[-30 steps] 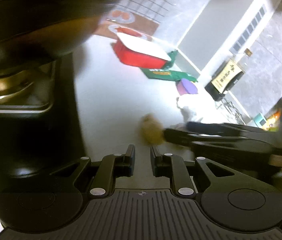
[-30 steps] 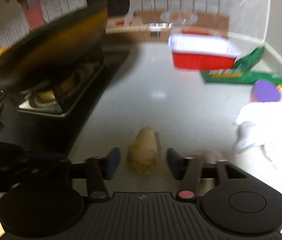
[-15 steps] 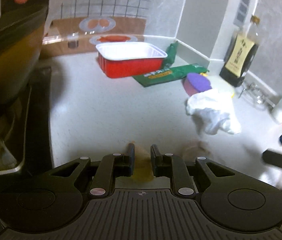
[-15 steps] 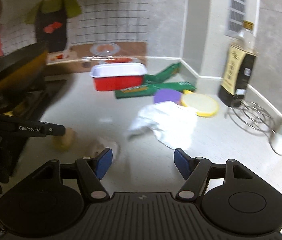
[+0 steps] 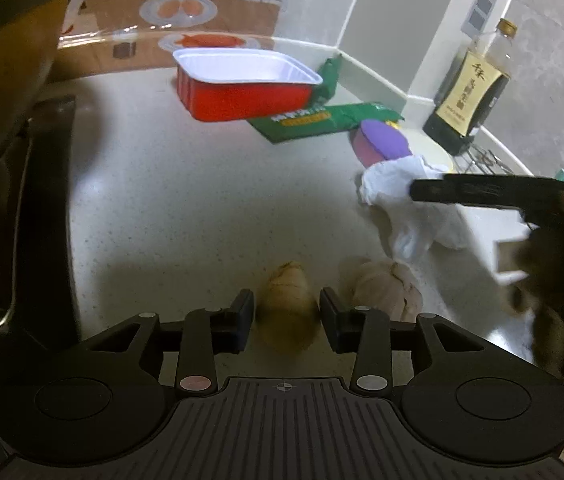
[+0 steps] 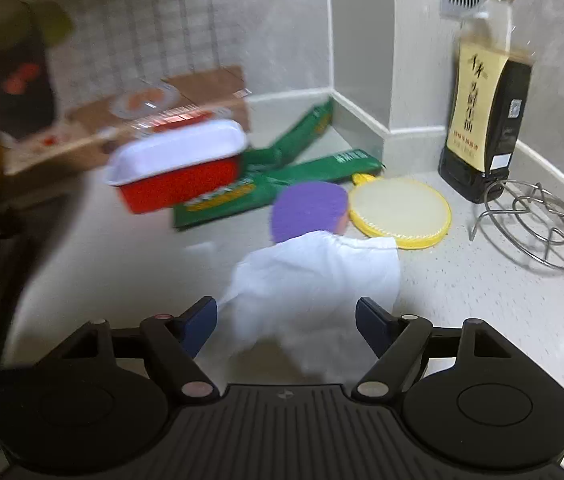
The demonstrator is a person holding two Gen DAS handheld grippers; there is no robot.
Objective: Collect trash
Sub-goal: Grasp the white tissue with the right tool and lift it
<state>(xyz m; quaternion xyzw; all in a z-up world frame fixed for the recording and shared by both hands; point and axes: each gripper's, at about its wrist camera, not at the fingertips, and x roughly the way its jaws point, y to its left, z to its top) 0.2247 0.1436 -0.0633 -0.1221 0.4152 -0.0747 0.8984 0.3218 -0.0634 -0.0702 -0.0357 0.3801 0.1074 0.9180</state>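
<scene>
Left tool (image 5: 286, 320) is spreading released around the ginger piece (image 5: 288, 312); right tool (image 6: 286, 320) is widening, released, over the white tissue (image 6: 314, 276).

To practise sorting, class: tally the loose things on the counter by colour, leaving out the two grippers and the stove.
Red: 1, tray
Green: 2, packets
Purple: 1, cup
Yellow: 1, lid
White: 1, tissue
Tan: 2, ginger, garlic
Dark: 1, bottle
Silver: 1, rack
Total: 10

Home kitchen, speckled countertop (image 5: 186, 200), stove (image 5: 38, 216), soy sauce bottle (image 6: 482, 120), tiled wall (image 6: 162, 20)
</scene>
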